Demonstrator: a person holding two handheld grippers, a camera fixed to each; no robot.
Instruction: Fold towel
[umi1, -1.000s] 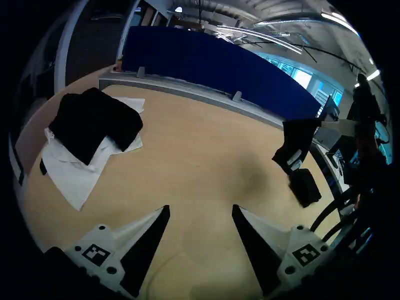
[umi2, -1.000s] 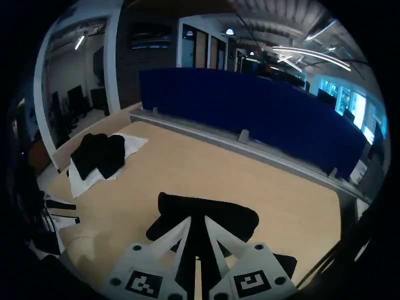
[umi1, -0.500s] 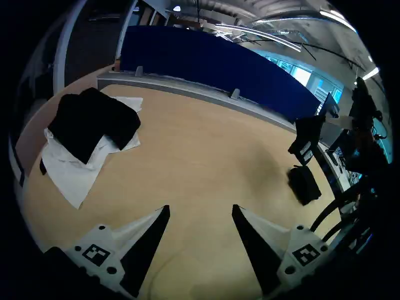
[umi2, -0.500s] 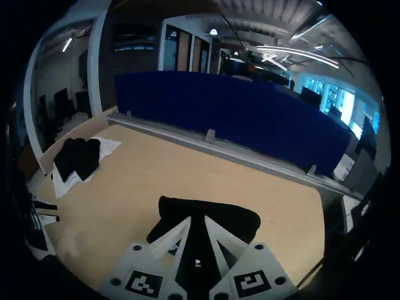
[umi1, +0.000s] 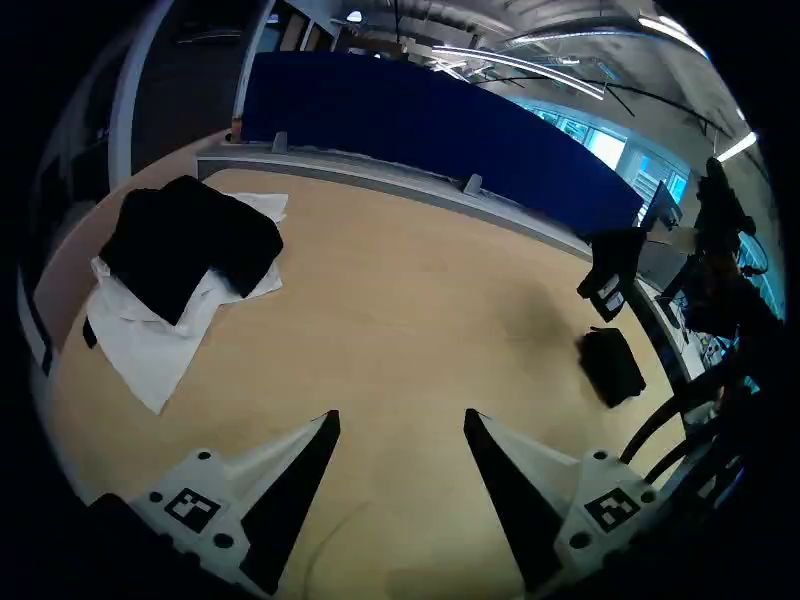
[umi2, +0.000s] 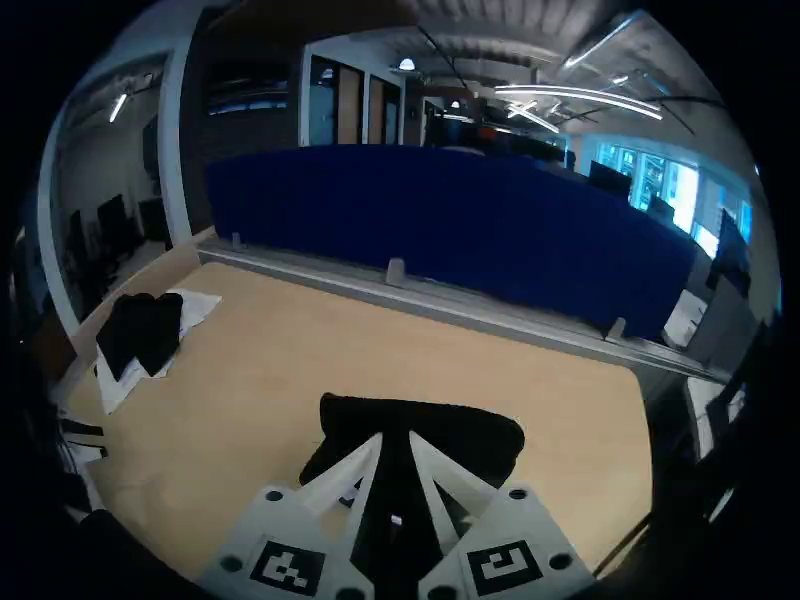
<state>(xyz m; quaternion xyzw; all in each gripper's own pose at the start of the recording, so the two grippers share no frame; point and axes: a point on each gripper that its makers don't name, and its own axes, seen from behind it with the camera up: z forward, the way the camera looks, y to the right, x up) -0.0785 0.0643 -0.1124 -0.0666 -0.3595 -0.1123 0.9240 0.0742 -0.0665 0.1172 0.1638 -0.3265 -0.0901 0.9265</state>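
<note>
My right gripper (umi2: 396, 448) is shut on a black towel (umi2: 460, 440), which hangs bunched around its fingers above the wooden table (umi2: 300, 370). From the left gripper view that same black towel (umi1: 612, 268) hangs at the table's far right, held up off the surface. My left gripper (umi1: 400, 430) is open over the near table edge, nothing between its fingers. A pile of black towels (umi1: 188, 245) lies on white towels (umi1: 145, 340) at the left of the table; this pile (umi2: 140, 335) sits far left in the right gripper view.
A folded black item (umi1: 611, 366) lies near the table's right edge. A blue partition (umi1: 420, 125) on a grey rail (umi1: 380, 180) runs along the back of the table. Chairs and desks stand beyond the right edge. Bare wood (umi1: 400, 300) spans the middle.
My right gripper has carried the black towel back and to the right, away from the pile, which now looks smaller in its view. The left gripper has stayed put and open.
</note>
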